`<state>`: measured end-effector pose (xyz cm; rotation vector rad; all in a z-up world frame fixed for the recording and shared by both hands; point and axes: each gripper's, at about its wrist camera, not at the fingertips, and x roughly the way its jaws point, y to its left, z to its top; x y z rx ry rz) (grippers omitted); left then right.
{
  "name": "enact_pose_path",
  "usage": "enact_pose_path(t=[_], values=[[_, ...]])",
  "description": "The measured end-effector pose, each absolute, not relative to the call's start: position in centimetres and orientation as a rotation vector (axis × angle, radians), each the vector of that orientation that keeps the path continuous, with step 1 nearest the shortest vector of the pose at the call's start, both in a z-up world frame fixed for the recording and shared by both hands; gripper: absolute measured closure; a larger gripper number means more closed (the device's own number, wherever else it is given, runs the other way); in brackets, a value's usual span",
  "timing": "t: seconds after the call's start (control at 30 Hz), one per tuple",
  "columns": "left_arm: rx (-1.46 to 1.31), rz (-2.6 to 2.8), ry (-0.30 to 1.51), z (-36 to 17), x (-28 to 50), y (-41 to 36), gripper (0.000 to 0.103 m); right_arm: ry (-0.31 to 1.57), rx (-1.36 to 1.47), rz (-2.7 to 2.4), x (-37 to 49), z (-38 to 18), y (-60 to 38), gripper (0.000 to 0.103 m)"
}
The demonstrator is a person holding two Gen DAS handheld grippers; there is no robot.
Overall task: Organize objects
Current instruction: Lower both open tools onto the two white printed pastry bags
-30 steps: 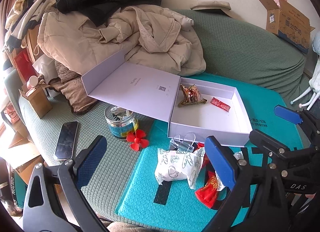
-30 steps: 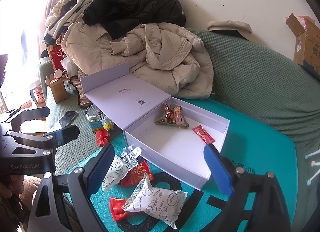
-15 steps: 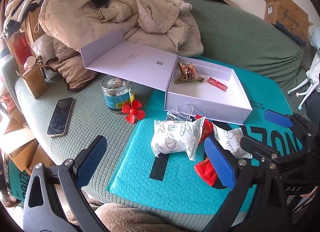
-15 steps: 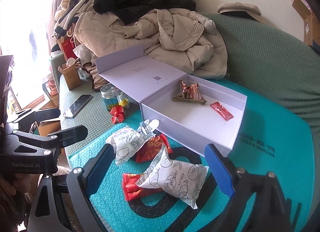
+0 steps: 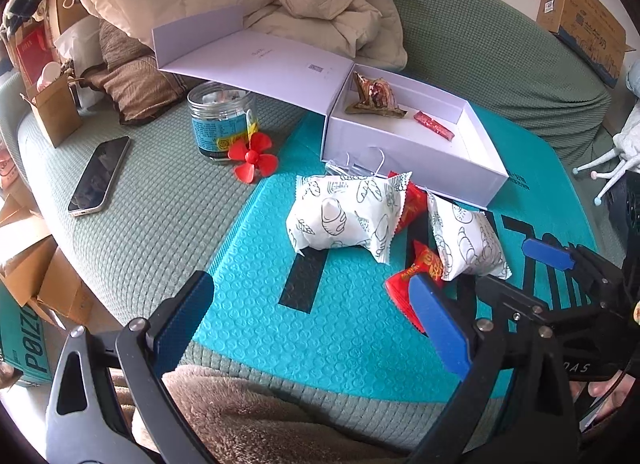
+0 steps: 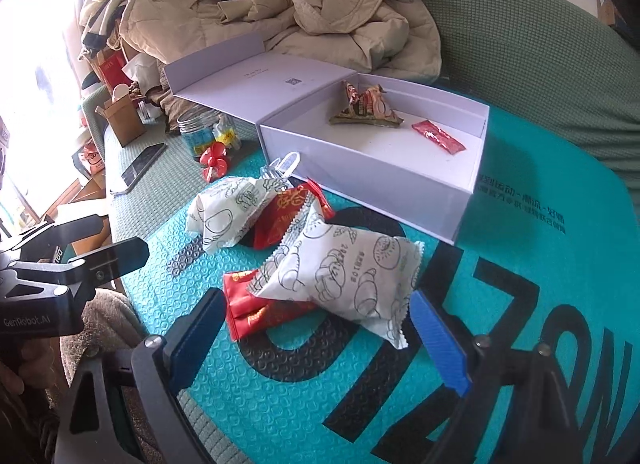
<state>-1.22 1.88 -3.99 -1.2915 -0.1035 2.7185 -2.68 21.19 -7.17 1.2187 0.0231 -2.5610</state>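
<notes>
Lying slantwise on the teal mat (image 6: 520,224), white pastry packet (image 6: 340,276), long axis toward the white box (image 6: 384,180); right gripper (image 6: 316,340) and left gripper (image 5: 312,320) both spread, empty.

teal bubble-textured mat (image 5: 256,304): plastic, embossed with round dimples, slight sheen.
white rectangular gift box (image 6: 372,160): smooth matt card.
white printed snack packets (image 5: 346,216): crinkled matt wrapper with serrated ends.
red foil sachets (image 6: 260,312): glossy, creased film.
green sofa cover (image 5: 160,200): woven cloth, rough waffle grain.
clear round jar (image 5: 222,120): looks like shiny clear plastic or glass, I cannot tell which; paper label.
black smartphone (image 5: 98,176): glossy screen.
beige padded jacket (image 6: 320,16): soft matt quilted cloth.
blue gripper pads (image 6: 438,340): smooth matt plastic.
</notes>
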Motion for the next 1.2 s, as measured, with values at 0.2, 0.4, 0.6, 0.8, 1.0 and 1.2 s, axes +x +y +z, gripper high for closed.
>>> enact_pose_path(t=[0.2,0.4,0.6,0.8,1.0,1.2], values=[[-1.249,2.675,-0.12,-4.4,-1.9,2.7,0.005,-0.076,1.273,-2.561,-4.1,-8.3,22.4,0.005],[-1.277,2.663,-0.088,-4.9,-3.9,3.1,0.005,-0.085,1.297,-2.572,-5.5,-8.8,22.5,0.0],[-1.29,2.616,-0.026,-5.4,-6.4,3.9,0.005,-0.114,1.332,-2.578,-7.3,-9.5,22.3,0.0],[-1.272,2.537,0.016,-5.7,-8.8,4.8,0.005,-0.147,1.383,-2.564,-8.7,-10.3,22.6,0.0],[-1.337,2.479,-0.02,-7.2,-10.5,4.9,0.005,-0.114,1.422,-2.573,-9.4,-11.0,23.2,0.0],[-1.348,2.496,0.01,-7.9,-11.2,5.0,0.005,-0.086,1.406,-2.544,-9.1,-11.2,23.0,0.0]])
